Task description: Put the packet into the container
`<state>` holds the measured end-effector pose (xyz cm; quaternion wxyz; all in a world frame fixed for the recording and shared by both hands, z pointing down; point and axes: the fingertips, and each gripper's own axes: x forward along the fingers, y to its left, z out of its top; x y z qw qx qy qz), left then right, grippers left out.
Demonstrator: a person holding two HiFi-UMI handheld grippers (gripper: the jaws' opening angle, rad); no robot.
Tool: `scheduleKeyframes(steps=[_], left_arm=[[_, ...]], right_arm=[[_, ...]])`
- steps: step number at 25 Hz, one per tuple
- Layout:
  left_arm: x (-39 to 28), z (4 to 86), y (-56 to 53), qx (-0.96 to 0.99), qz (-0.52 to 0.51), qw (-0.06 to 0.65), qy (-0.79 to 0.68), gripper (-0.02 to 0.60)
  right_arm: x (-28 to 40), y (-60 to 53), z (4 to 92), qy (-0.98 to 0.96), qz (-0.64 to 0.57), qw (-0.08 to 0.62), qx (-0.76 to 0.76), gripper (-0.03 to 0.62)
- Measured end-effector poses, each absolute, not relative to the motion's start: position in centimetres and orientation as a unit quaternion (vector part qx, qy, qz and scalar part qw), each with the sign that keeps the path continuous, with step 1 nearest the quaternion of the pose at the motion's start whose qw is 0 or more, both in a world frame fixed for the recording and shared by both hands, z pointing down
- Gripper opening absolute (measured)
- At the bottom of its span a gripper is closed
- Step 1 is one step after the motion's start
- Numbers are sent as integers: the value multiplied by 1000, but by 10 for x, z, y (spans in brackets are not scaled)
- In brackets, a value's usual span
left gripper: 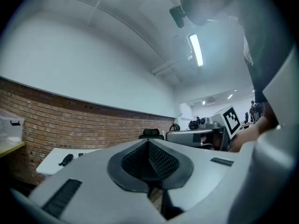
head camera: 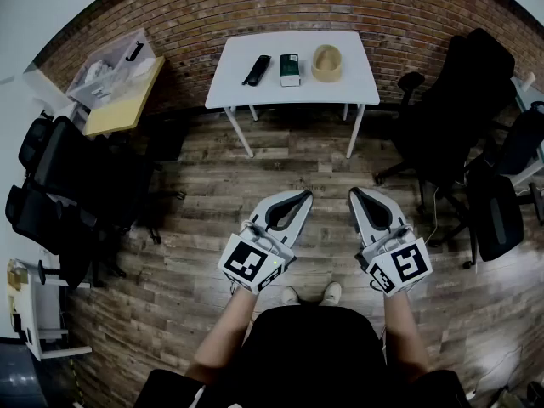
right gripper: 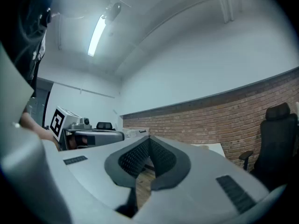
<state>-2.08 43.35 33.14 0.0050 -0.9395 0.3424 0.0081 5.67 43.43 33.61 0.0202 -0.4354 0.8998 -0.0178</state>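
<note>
Your left gripper (head camera: 303, 196) and right gripper (head camera: 356, 195) hang side by side over the wood floor (head camera: 323, 155), jaws together and empty. They are well short of the white table (head camera: 340, 92) at twelve o'clock. There the packet (head camera: 290, 70) sits between a black case (head camera: 257, 70) at its nine o'clock and the tan container (head camera: 327, 63) at its three.
</note>
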Motion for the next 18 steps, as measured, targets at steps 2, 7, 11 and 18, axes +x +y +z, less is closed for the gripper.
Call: scheduleKeyframes(steps=[2, 7, 11, 18], left_arm=[[-18, 332, 432, -940, 7, 5, 341, 5], [-18, 331, 430, -938, 6, 5, 347, 5], [-13, 334, 429, -936, 4, 7, 352, 5], [5, 335, 426, -933, 1, 8, 361, 5]], right_arm=[[58, 432, 336, 900, -17, 19, -436, 5], [57, 429, 336, 900, -9, 17, -436, 5], [61, 429, 339, 901, -5, 15, -433, 5], [76, 428, 341, 907, -2, 8, -421, 5]])
